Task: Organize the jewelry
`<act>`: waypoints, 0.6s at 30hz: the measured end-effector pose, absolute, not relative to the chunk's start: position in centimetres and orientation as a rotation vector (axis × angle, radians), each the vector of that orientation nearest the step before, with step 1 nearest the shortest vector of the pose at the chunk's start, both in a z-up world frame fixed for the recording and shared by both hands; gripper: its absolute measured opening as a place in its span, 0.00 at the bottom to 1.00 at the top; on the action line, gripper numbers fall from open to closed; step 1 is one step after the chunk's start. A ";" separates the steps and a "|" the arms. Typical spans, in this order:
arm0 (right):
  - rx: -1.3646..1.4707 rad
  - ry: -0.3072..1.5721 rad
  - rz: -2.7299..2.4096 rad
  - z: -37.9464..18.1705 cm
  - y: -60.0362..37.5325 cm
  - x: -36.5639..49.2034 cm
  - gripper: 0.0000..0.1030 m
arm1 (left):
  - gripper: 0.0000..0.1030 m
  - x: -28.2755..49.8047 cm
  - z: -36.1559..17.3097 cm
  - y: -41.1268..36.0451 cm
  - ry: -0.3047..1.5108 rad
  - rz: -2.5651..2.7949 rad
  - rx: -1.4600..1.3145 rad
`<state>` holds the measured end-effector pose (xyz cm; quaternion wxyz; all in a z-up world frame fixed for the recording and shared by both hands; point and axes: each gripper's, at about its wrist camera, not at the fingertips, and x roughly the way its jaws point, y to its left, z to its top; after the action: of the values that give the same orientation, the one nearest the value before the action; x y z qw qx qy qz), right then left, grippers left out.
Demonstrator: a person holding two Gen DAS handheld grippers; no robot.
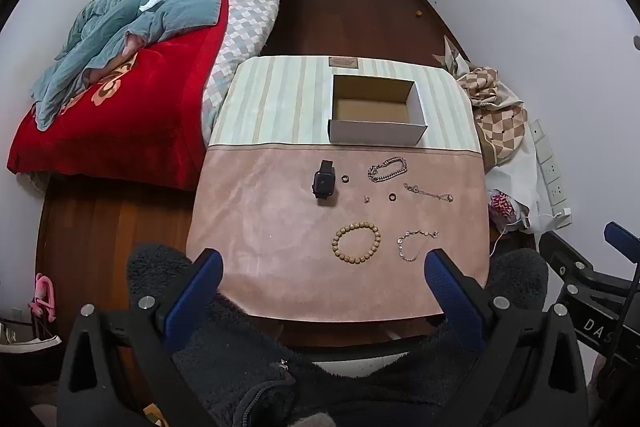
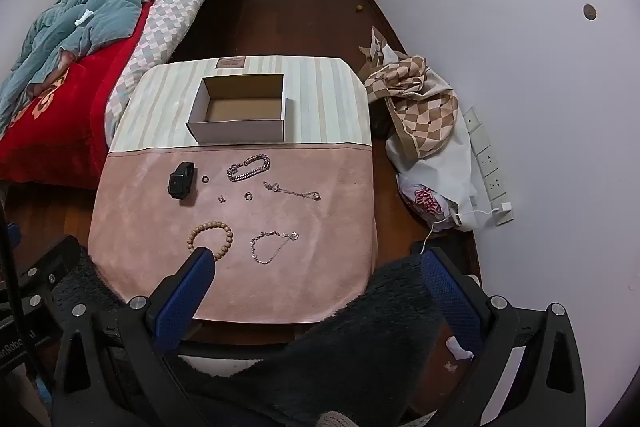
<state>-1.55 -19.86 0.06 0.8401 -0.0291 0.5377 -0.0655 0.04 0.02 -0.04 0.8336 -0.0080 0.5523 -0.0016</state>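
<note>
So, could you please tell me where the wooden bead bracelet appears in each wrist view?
Left wrist: wooden bead bracelet lies low and centre on the pink cloth, between the open fingers.
Right wrist: wooden bead bracelet sits left of centre, partly behind the left fingertip.
Shared landmark: the open cardboard box beyond it.

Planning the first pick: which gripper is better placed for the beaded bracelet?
Right, probably: one of its fingers sits beside the beaded bracelet. The left gripper hovers open further back.

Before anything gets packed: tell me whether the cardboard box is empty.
Empty: the box stands open-topped, its bare brown floor showing, nothing inside.
</note>
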 end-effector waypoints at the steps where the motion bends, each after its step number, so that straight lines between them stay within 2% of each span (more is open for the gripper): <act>1: -0.059 1.134 -0.136 0.1 -19.9 -1.6 1.00 | 1.00 0.1 0.0 0.0 1.171 -0.004 -0.016; 18: -0.064 1.128 -0.148 0.3 -20.2 -1.8 1.00 | 1.00 -0.4 0.0 -0.5 1.159 -0.004 0.004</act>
<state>-1.82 -20.17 0.33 0.8420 -0.0304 0.5341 -0.0699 -0.41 -0.49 0.04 0.8367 0.0019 0.5476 -0.0021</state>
